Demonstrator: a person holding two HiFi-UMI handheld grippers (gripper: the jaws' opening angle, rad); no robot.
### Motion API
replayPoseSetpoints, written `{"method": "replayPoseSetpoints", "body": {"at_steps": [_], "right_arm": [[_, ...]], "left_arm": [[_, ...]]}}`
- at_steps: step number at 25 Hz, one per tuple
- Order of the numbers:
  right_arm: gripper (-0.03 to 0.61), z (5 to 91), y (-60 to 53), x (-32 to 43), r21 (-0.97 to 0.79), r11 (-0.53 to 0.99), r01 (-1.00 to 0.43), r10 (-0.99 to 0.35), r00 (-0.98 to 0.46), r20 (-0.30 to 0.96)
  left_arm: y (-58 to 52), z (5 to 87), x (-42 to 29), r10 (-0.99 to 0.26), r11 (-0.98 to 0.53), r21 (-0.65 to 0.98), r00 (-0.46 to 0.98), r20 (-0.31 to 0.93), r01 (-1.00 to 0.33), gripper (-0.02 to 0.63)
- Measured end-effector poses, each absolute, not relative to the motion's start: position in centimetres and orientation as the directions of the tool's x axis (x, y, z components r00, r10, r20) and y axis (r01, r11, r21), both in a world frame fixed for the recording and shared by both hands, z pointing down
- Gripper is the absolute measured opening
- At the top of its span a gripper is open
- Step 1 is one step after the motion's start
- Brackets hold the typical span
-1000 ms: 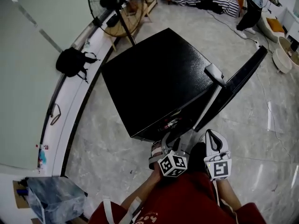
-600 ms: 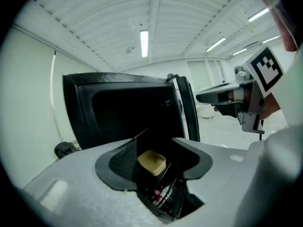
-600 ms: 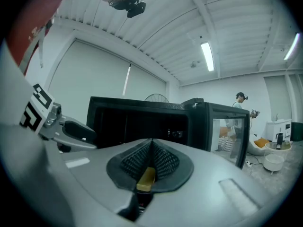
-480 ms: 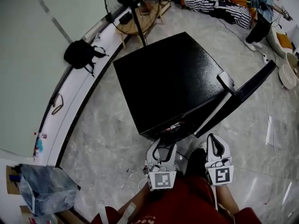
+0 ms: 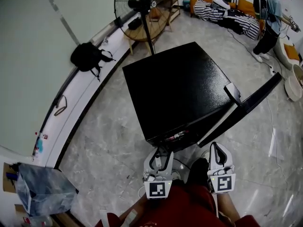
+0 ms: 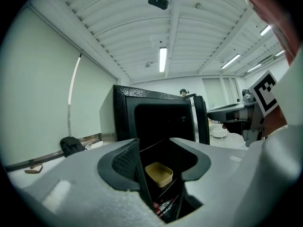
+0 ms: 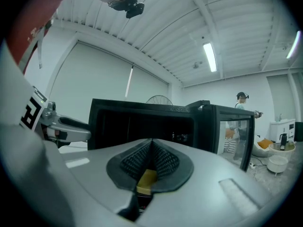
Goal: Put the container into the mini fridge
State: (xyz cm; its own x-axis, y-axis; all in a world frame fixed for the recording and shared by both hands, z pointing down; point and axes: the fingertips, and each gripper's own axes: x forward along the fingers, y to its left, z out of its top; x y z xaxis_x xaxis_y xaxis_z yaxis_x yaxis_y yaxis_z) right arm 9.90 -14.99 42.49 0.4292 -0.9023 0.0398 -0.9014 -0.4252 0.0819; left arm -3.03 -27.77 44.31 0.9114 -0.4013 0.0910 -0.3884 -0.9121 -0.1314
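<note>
Tan container (image 6: pixel 159 174) sits inside open mini fridge (image 6: pixel 123 119)

Left gripper (image 5: pixel 159 153) level, jaws apart, just narrowing, nothing between; right gripper (image 5: pixel 216 148) level, jaws together

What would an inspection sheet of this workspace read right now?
Surface: marble floor; fridge stands on it, door open.
Job's things: container on a shelf inside the fridge, held by neither gripper.
Clutter: backpack, fan, plastic bag.
Grippers: left gripper open, jaws have just been closing slightly, nothing between them; right gripper shut, empty.
Cables: thin cord on the floor beyond the door.
Surroundings: person standing by a sofa.
</note>
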Motion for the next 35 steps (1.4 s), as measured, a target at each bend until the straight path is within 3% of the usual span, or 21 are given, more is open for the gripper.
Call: {"method": "replayPoseSetpoints", "body": {"at_steps": [3, 10, 35], "right_arm": [[0.0, 42.1, -14.9, 10.1, 0.077, -0.434, -0.897, -0.898, 0.438, 0.037], [0.0, 41.4, -14.3, 10.9, 0.084, -0.449, -0.89, -0.891, 0.453, 0.034], [0.0, 41.6, -14.7, 10.7, 0.095, -0.479, -0.873, -0.875, 0.483, 0.036]], "left_arm": [[-27.9, 43.9, -3.4, -0.423, -0.904, -0.106, 0.903, 0.078, -0.414, 0.18], [-28.3, 43.3, -4.4, -0.462, -0.886, -0.073, 0.886, 0.045, -0.458, 0.008], [-28.2, 42.5, -2.6, -0.409, -0.911, -0.063, 0.912, 0.019, -0.407, 0.006]]}}
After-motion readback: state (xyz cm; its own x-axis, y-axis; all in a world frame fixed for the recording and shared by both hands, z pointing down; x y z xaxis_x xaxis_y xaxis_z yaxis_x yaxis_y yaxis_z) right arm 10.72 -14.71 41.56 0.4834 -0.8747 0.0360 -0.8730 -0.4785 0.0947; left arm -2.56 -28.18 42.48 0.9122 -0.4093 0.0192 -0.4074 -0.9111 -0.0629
